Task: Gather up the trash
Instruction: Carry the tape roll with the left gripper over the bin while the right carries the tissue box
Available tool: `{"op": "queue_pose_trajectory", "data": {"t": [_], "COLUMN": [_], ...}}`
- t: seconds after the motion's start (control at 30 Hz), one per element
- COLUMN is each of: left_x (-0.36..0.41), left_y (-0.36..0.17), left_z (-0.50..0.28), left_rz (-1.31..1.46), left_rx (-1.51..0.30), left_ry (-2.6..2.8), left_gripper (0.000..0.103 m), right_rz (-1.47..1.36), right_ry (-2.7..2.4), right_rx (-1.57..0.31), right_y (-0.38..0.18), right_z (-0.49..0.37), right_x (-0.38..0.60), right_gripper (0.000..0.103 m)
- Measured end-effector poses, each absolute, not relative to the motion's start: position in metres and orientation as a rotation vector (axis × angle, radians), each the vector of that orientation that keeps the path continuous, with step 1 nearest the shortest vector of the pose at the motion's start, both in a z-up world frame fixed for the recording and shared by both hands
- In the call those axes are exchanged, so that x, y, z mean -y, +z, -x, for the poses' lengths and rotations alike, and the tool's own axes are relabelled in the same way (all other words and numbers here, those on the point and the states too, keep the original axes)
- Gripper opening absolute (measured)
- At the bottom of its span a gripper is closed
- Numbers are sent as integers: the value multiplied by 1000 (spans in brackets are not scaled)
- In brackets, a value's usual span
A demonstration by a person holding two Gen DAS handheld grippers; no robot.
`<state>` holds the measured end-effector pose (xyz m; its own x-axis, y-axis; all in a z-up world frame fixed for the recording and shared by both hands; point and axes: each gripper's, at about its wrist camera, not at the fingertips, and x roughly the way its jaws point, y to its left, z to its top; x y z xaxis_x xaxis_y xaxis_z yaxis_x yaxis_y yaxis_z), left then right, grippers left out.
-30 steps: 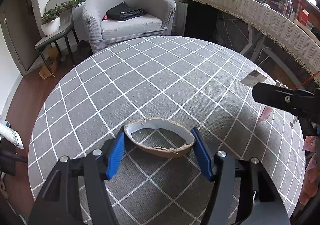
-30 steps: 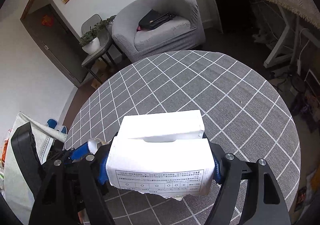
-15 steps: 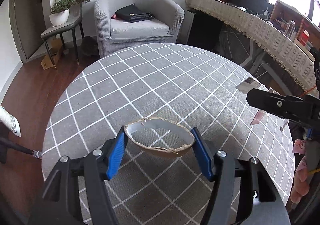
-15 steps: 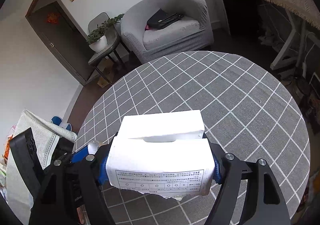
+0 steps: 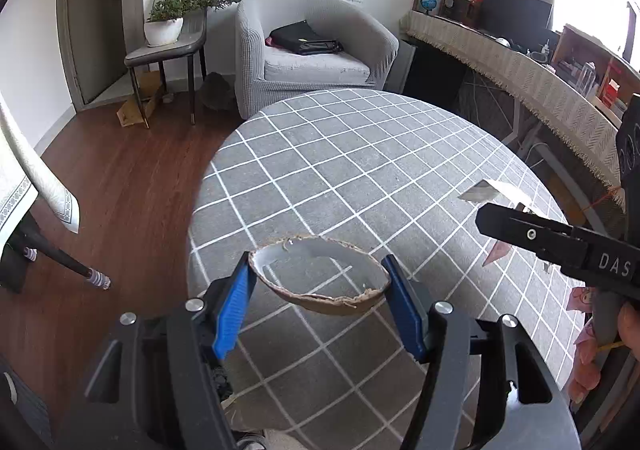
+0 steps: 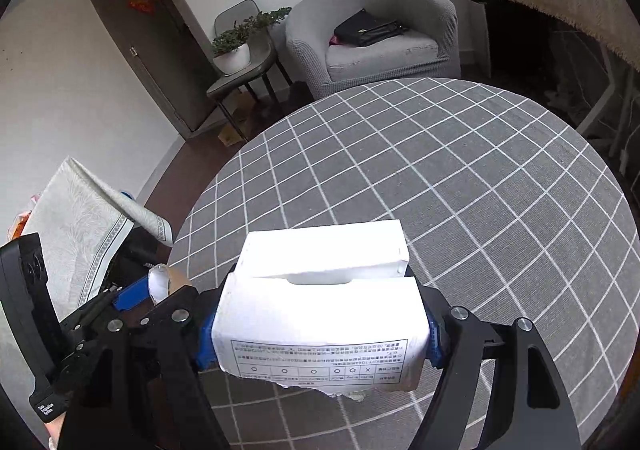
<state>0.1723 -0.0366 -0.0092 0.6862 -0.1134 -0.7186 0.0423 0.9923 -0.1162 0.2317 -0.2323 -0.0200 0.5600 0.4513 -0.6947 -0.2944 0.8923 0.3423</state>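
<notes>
Cardboard ring (image 5: 320, 282), torn and flattened to an oval, sits clamped between the 2 blue pads of our left gripper (image 5: 320, 304); its long axis runs pad to pad, its open side faces up and forward over the grey checked tablecloth (image 5: 360, 169). We log the right gripper (image 6: 316, 334) closed on a white carton (image 6: 320, 310), long axis also spanning finger to finger, open flap pointing ahead, printed label facing the camera. Both loads hang above the table edge.
</notes>
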Motion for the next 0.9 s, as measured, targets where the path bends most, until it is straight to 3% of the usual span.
{"op": "queue_pose_trajectory", "data": {"t": [0.33, 0.9], "left_x": [-26, -148], "left_y": [-15, -99], "left_z": [-140, -119], "left_rz": [109, 245], "left_rx": [-806, -974], "left_ry": [-19, 68], "left_gripper": [66, 67], "right_rz": [-125, 31], "right_ry": [558, 729], "right_rx": [-864, -886], "right_y": [-13, -27], "right_z": [-202, -180], "right_x": [165, 42], "right_gripper": [76, 76]}}
